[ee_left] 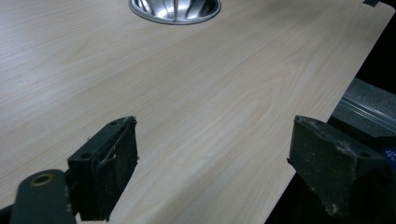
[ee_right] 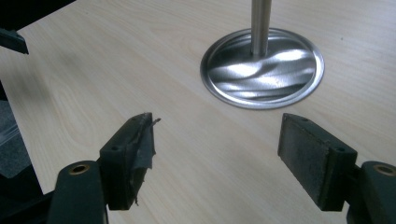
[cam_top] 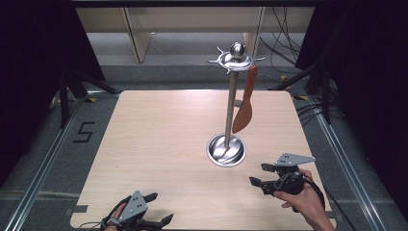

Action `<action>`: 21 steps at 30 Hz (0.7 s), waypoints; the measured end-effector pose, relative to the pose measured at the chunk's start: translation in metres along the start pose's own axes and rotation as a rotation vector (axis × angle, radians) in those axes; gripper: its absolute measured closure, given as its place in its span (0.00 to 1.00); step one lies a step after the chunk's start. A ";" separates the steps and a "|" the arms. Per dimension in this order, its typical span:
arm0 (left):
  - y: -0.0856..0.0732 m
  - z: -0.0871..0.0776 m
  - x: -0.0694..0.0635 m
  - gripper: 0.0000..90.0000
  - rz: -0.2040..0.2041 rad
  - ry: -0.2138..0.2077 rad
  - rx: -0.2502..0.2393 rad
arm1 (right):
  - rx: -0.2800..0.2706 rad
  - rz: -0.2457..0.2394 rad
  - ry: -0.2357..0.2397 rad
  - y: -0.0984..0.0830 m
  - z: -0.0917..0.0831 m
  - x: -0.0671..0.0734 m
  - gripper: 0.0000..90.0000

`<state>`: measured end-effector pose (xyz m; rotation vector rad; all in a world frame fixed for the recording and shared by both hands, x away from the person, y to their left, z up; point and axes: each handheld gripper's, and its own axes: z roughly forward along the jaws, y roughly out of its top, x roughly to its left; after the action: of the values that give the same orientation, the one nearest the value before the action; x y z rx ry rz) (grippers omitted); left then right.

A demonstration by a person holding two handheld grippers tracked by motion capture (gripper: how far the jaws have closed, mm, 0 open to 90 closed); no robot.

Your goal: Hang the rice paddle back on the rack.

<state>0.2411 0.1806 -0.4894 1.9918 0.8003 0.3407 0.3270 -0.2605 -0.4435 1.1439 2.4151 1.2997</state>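
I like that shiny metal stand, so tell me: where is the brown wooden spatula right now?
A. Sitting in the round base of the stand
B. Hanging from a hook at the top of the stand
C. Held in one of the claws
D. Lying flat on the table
B: the spatula hangs by its handle from the hooked top of the stand, its blade above the table, away from both claws.

Pale wooden table point(cam_top: 159, 144), black curtains point(cam_top: 33, 62) either side, cables point(cam_top: 284, 33) on grey floor point(cam_top: 43, 144) behind
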 end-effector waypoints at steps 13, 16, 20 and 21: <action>0.000 0.001 -0.001 0.17 -0.018 -0.009 -0.011 | 0.014 0.015 0.006 -0.018 0.000 -0.001 0.31; -0.001 0.002 -0.003 0.17 -0.046 -0.007 -0.009 | 0.036 0.015 0.002 -0.022 -0.001 0.000 0.31; -0.001 0.002 -0.003 0.17 -0.041 -0.011 -0.011 | 0.034 0.037 0.014 -0.026 -0.003 0.002 0.31; -0.001 0.002 -0.003 0.16 -0.041 -0.011 -0.011 | 0.037 0.016 -0.001 -0.026 -0.003 0.001 0.31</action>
<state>0.2395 0.1778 -0.4911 1.9624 0.8300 0.3097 0.3104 -0.2707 -0.4618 1.1762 2.4438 1.2636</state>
